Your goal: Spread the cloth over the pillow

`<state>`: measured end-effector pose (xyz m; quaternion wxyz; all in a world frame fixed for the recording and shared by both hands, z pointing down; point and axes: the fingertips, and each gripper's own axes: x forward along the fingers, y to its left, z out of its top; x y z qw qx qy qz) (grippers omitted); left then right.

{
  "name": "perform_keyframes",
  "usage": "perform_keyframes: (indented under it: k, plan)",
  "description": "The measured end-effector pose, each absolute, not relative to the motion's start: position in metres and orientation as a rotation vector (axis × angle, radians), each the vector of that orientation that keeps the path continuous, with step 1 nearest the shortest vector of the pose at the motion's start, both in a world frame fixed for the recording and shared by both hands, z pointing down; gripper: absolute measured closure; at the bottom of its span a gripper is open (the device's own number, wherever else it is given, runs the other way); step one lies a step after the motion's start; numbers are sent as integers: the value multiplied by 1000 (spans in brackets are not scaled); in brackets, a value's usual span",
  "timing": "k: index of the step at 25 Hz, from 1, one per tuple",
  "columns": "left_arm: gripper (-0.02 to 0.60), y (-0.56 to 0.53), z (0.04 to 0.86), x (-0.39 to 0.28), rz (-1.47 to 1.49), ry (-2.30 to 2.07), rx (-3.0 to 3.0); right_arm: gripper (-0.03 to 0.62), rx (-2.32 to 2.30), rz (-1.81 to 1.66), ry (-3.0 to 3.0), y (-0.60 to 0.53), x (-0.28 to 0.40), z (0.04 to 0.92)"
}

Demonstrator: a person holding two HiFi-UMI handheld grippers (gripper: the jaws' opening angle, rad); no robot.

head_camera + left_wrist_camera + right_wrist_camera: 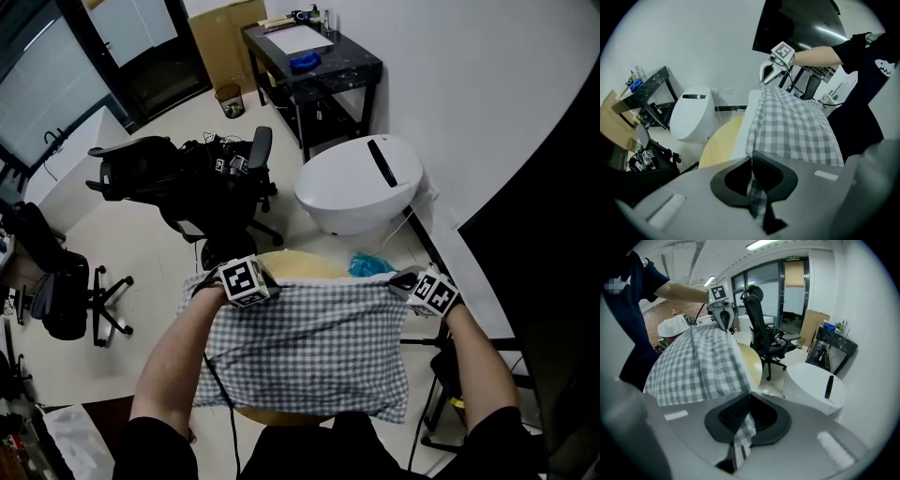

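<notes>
A grey-and-white checked cloth [309, 349] lies stretched across a pillow on a round yellow table [292, 263]. Only the pillow's white edge [743, 125] peeks out along the cloth's far side. My left gripper [261, 281] is shut on the cloth's far left corner, and a fold of check fabric [757, 194] is pinched between its jaws. My right gripper [409, 283] is shut on the far right corner, with fabric [740, 427] hanging from its jaws. Each gripper shows in the other's view: the right gripper [769, 74] and the left gripper [723, 318].
A white oval bin [361, 183] stands on the floor just beyond the table, with a blue bag [371, 265] beside it. A black office chair [220, 187] is at the far left, another chair [66, 292] further left. A black desk [314, 61] stands against the wall.
</notes>
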<state>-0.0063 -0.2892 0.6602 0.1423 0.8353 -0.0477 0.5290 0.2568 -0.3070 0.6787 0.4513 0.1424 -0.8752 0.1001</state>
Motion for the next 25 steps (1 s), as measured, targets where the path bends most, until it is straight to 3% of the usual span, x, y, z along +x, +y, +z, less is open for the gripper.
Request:
perform_keyframes:
  k: [9,25]
  plan:
    - [581,-342,618,-16,1602,-387,2583,585,512,105,-2161,-351,253,652]
    - [580,-331,697,-29,1811,-260,2433,582,489,113,-2007,-351,228,726]
